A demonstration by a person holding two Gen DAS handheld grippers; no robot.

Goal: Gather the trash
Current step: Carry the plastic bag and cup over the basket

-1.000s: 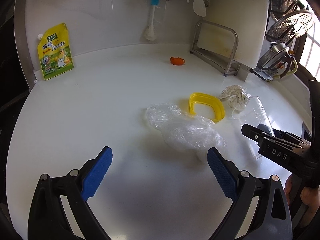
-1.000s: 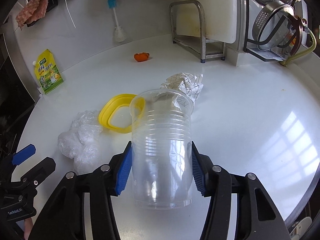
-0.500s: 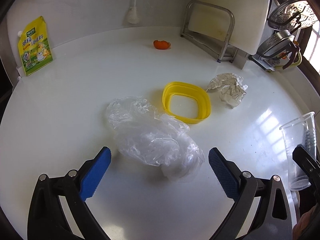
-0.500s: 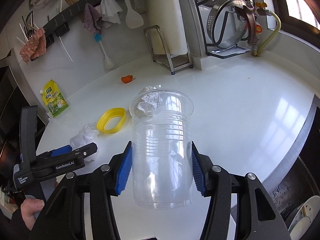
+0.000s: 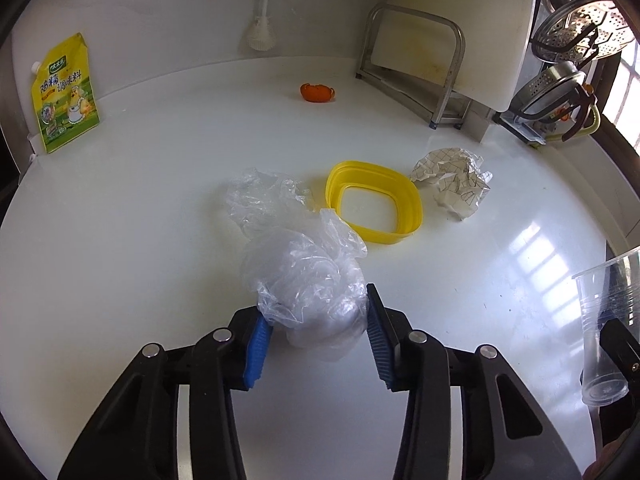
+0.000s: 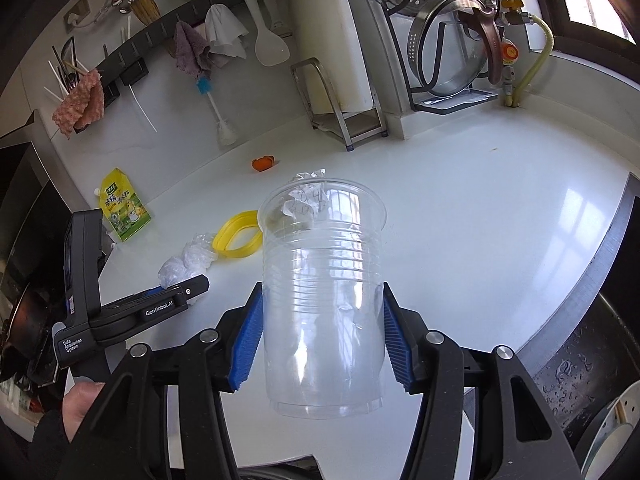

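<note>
My left gripper is shut on a crumpled clear plastic bag on the white counter; the bag's far end trails toward a yellow plastic ring. Crumpled printed paper lies right of the ring and an orange peel lies near the back wall. My right gripper is shut on a clear plastic cup, held upright above the counter's front right. The cup also shows at the right edge of the left wrist view. The left gripper shows in the right wrist view.
A yellow seasoning pouch leans on the back wall at left. A metal rack with a white cutting board stands at the back right, with pot lids beside it. A sink lies at the right past the counter edge.
My left gripper has closed its fingers around the plastic bag. My right gripper has lifted the cup up and back from the counter.
</note>
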